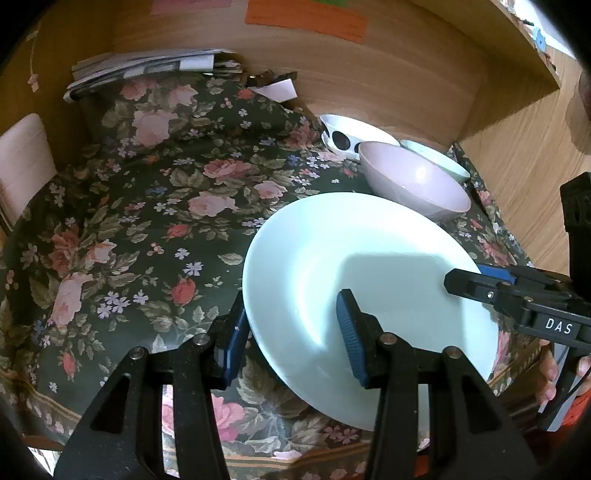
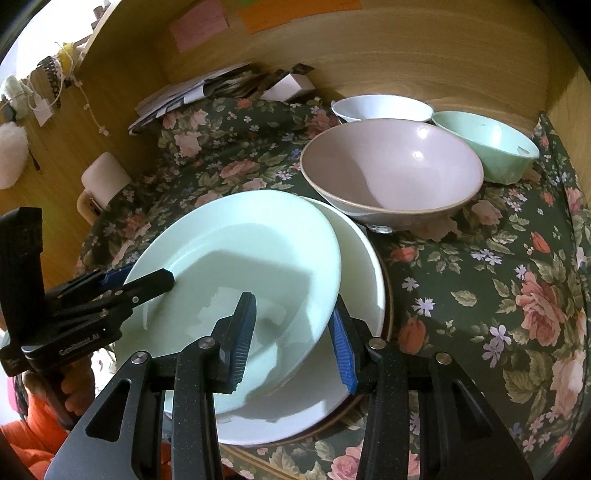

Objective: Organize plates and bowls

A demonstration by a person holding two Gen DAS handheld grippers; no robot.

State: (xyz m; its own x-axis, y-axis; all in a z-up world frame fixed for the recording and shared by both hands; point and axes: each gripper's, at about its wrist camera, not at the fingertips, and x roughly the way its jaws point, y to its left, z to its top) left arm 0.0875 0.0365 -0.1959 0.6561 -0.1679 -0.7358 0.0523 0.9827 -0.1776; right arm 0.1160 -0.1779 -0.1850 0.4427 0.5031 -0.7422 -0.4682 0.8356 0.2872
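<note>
Both hand-held grippers pinch one pale plate [image 2: 236, 258] by opposite rims: left hand-held gripper [image 1: 291, 332] w/ one pad on top and one under the near-left edge, right hand-held gripper [image 2: 291, 332] likewise on its side, jaws part-closed on the rim. The plate sits tilted over a white plate [image 2: 354, 295] (a darker rim shows beneath) on the floral-clothed desk [image 2: 480, 295], near the pink bowl [image 2: 391, 170]. Judgement: level it, centre it over the stack, lower both sides evenly, then release.

A lived-in home is suggested. A table is covered by a floral tablecloth [image 2: 498, 295], behind which folded newspapers [image 1: 147, 68] are stacked, and coloured paper notes [image 2: 199, 22] are stuck on the wooden wall above it.
</note>
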